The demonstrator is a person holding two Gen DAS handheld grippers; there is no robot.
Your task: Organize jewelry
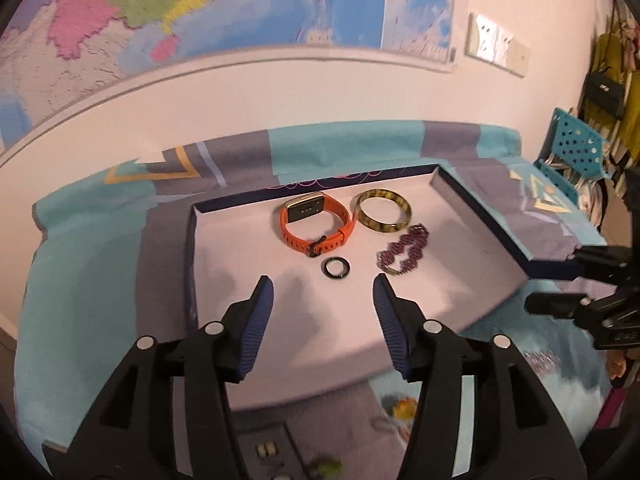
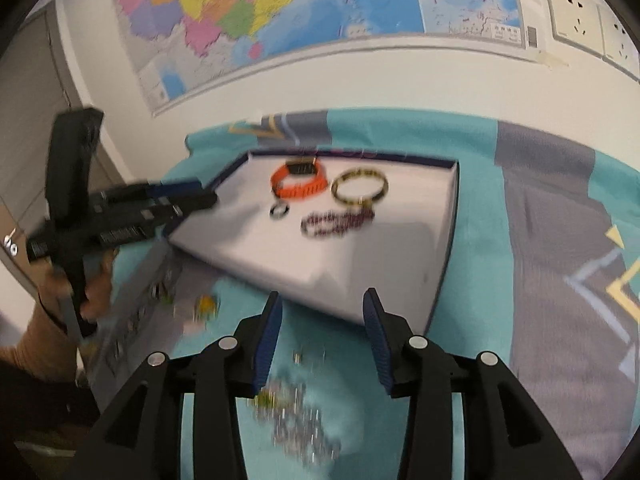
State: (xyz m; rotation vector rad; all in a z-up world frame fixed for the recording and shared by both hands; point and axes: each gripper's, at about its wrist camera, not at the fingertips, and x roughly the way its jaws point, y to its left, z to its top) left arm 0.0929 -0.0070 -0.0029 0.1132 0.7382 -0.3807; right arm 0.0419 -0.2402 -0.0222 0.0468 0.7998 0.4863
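Four pcs: already lying in the tray (image 1: 224,320), toward its far side.
Watch: orange strap watch (image 1: 316,226) sitting far-centre, buckle pointing near.
Bangle: mottled yellow-brown bangle (image 1: 383,210) lying just right of the watch, about touching its strap.
Beads: purple bead bracelet (image 1: 404,252) lying near the bangle's front edge, looking like it's touching it.
Ring: small dark ring (image 1: 337,269) sitting just in front of the watch buckle, apart from the beads.
L tongs: left gripper (image 1: 323,292) hovering over the tray's near half, jaws standing part open, nothing between them.
R tongs: right gripper (image 2: 323,306) hovering over the cloth at the tray's near corner, jaws part open and empty too.
Loose pcs: silvery chain-like heap (image 2: 296,420) lying on the teal cloth (image 2: 480,216) below the R tongs, too blurred to name; a yellow bit (image 2: 206,306) lying left of it, also unclear.
Step (my read): both hands seem btwn picks, w/ more pcs waiting outside the tray.
Next (my read): R tongs probably needing to dip to the silvery heap, straddling a thick part before pinching, since a slack chain is likely slipping or trailing; then carrying it to bare tray floor clear of the beads.
Risk: trailing end possibly snagging the tray rim.
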